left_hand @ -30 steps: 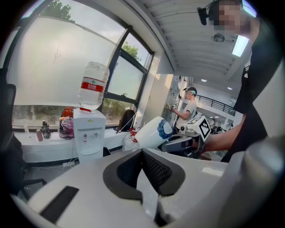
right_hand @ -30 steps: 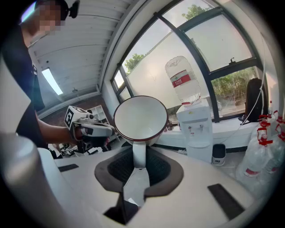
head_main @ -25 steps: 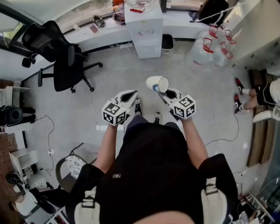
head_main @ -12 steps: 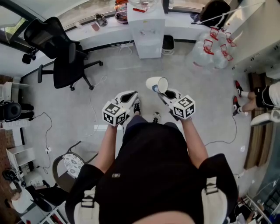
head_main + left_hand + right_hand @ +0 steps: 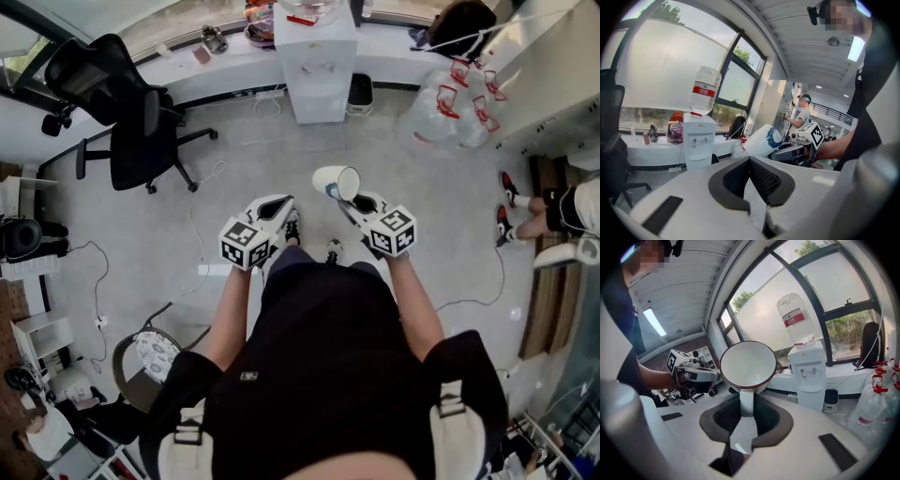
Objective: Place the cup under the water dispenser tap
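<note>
A white cup (image 5: 337, 179) with a dark red rim and a blue mark on its side lies tilted in my right gripper (image 5: 349, 200), which is shut on its handle. In the right gripper view the cup (image 5: 749, 364) opens toward the camera, its handle pinched between the pads. The white water dispenser (image 5: 314, 58) with a bottle on top stands against the far wall, well ahead of both grippers, and also shows beyond the cup (image 5: 808, 376). My left gripper (image 5: 279, 204) hovers beside the right one, shut and empty (image 5: 750, 161). The left gripper view shows the cup (image 5: 761, 140) to its right.
A black office chair (image 5: 127, 103) stands to the left of the dispenser. Several clear water bottles (image 5: 455, 98) lie on the floor to its right, with a small black bin (image 5: 358, 92) beside it. Cables (image 5: 202, 220) trail over the grey floor. A person (image 5: 562, 206) sits at the right edge.
</note>
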`<state>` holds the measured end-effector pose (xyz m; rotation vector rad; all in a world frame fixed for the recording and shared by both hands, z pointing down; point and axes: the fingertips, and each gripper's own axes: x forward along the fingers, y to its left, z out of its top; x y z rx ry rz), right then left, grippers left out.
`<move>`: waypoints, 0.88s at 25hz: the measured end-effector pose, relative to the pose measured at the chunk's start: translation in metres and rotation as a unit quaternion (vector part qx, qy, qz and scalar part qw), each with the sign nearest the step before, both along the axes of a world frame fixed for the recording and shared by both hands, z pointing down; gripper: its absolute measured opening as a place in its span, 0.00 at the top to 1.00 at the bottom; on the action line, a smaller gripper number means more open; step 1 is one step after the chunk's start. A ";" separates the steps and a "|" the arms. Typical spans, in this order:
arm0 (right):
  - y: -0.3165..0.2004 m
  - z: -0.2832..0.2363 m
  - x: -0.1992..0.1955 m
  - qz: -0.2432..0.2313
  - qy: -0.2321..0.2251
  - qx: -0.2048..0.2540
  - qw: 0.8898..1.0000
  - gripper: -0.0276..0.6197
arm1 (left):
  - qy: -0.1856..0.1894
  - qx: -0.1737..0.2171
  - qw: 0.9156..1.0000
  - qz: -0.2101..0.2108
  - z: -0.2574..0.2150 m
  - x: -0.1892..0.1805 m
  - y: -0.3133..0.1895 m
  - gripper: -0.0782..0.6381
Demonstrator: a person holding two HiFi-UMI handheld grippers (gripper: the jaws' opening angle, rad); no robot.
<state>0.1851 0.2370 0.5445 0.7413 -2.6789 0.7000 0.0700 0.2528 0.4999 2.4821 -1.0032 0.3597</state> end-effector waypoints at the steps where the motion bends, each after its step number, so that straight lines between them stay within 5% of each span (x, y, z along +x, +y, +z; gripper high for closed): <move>1: -0.003 0.001 -0.002 0.002 0.001 -0.002 1.000 0.88 | 0.000 -0.001 1.000 0.000 0.000 -0.002 -0.004 0.89; 22: -0.075 -0.001 -0.035 0.035 0.010 -0.017 0.999 0.88 | 0.009 -0.005 1.000 0.024 -0.005 -0.038 -0.098 0.89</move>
